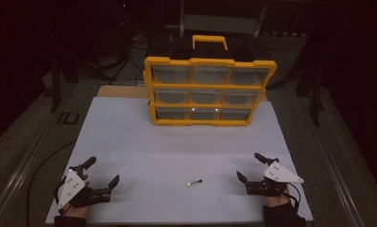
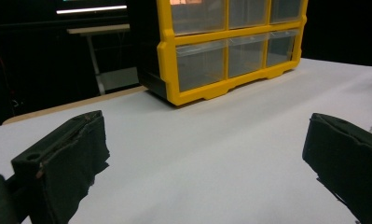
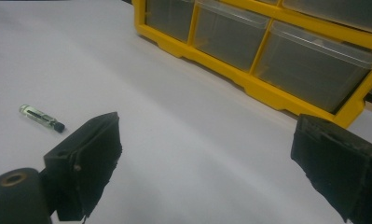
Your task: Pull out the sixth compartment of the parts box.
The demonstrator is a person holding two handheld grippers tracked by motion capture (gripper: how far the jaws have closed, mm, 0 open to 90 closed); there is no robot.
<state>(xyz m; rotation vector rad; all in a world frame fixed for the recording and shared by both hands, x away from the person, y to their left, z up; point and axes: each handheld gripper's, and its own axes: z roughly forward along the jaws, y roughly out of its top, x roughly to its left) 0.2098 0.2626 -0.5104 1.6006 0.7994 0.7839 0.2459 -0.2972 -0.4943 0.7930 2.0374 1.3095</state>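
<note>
A small clear vial [image 1: 194, 182] with a dark cap lies flat on the white worktop [image 1: 143, 142], at about 9 o'clock from the right tool [image 1: 251, 168] and well apart from the left tool [image 1: 103, 171]. Both tools rest released, jaws wide, grasping nothing. The vial looks light, stiff, slippery and probably fragile; it may roll. Best taken gently across its middle. The yellow drawer cabinet [image 1: 209, 90] stands at 12 o'clock.
</note>
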